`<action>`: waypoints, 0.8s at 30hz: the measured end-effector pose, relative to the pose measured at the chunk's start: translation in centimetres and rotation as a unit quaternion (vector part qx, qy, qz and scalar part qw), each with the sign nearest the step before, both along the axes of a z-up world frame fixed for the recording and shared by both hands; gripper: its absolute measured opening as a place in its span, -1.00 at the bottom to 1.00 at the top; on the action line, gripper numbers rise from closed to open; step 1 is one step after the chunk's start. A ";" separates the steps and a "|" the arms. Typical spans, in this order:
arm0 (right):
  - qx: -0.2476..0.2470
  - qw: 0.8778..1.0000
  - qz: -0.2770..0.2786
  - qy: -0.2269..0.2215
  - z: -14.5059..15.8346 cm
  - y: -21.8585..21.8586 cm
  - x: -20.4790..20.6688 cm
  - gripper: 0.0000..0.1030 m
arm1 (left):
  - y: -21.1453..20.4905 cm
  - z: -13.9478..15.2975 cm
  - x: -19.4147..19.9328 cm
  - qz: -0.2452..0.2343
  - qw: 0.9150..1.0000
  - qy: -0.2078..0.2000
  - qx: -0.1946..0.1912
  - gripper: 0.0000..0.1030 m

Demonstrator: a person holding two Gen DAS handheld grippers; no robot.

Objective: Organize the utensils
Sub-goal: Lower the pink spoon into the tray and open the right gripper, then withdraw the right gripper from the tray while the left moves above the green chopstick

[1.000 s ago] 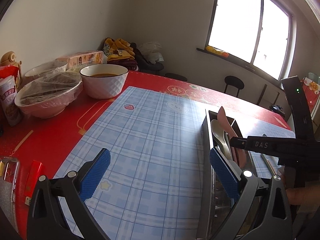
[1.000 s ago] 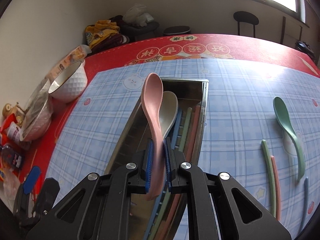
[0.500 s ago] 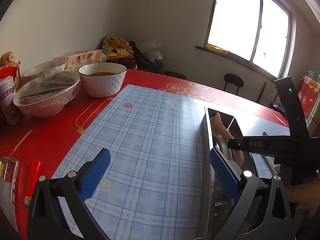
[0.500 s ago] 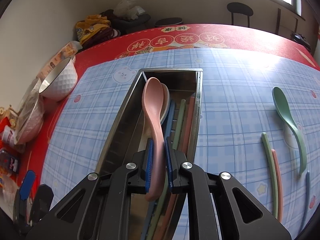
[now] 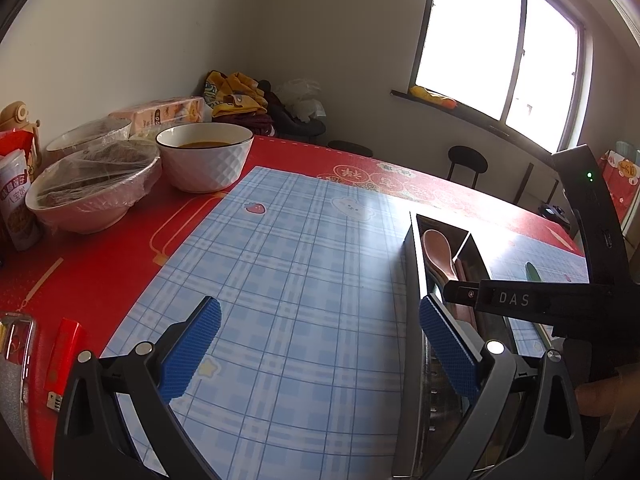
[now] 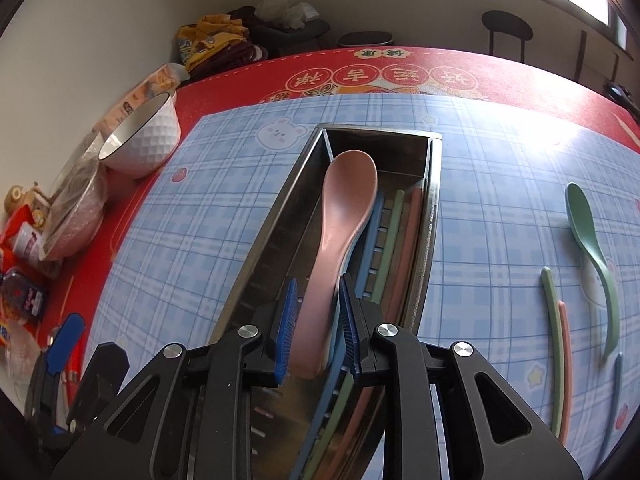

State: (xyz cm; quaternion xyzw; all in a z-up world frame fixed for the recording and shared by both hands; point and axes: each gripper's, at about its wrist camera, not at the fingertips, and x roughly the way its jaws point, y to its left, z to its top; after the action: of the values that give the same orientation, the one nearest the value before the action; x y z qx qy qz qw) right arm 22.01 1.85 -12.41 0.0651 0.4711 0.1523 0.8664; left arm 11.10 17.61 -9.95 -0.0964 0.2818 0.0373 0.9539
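Observation:
A long steel utensil box [image 6: 276, 236] lies on the blue plaid mat [image 6: 224, 200]. A pink spoon [image 6: 344, 208] lies in it beside blue, green and pink chopsticks [image 6: 396, 232]. My right gripper [image 6: 318, 324] has its jaws slightly apart around the spoon's handle, with a gap on each side. My left gripper [image 5: 320, 344] is open and empty over the mat, left of the box [image 5: 412, 264]; the pink spoon [image 5: 438, 252] shows there too. A green spoon [image 6: 588, 236] and loose chopsticks [image 6: 554, 332] lie on the mat to the right.
A white bowl of soup [image 5: 204, 156] and plastic-wrapped bowls [image 5: 92, 188] stand on the red tablecloth at the far left. Snack packets [image 6: 24, 240] and a red lighter [image 5: 64, 356] lie near the left edge. A stool [image 5: 466, 164] stands beyond the table.
My right gripper lowered the pink spoon into the box and its jaws opened, letting go of the handle. The left gripper stayed put.

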 end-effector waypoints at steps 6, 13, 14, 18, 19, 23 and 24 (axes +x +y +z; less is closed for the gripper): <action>0.016 0.999 -0.005 -0.035 1.5 -2.2 -1.3 -0.54 | 0.0 0.0 0.0 -0.003 1.000 -0.002 0.000 0.88; 0.003 0.995 -0.018 -0.100 2.4 -8.4 -3.8 -0.54 | -0.4 0.0 -0.2 -0.003 1.000 -0.008 0.010 0.88; 0.000 0.994 -0.021 -0.109 2.5 -9.5 -4.3 -0.54 | -0.5 0.0 -0.2 -0.003 1.000 -0.009 0.011 0.88; 0.013 0.992 -0.049 -0.116 2.1 -14.7 -5.7 -0.54 | -0.9 0.1 -0.3 -0.004 1.000 -0.014 0.021 0.88; 0.016 0.992 -0.056 -0.116 1.9 -16.0 -6.1 -0.53 | -1.0 0.1 -0.4 -0.004 1.000 -0.015 0.023 0.88; 0.006 0.989 -0.069 -0.128 1.5 -19.9 -7.9 -0.53 | -1.3 0.2 -0.4 0.001 0.999 -0.017 0.031 0.88; 0.004 0.989 -0.070 -0.131 1.4 -20.7 -8.3 -0.53 | -1.2 0.2 -0.4 0.002 0.999 -0.018 0.032 0.88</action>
State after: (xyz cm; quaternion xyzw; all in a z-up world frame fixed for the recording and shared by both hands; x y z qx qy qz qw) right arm 13.69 -18.84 -10.98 0.0808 0.3474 0.1007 0.9288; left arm 10.71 16.38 -9.70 -0.0675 0.2635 0.0467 0.9612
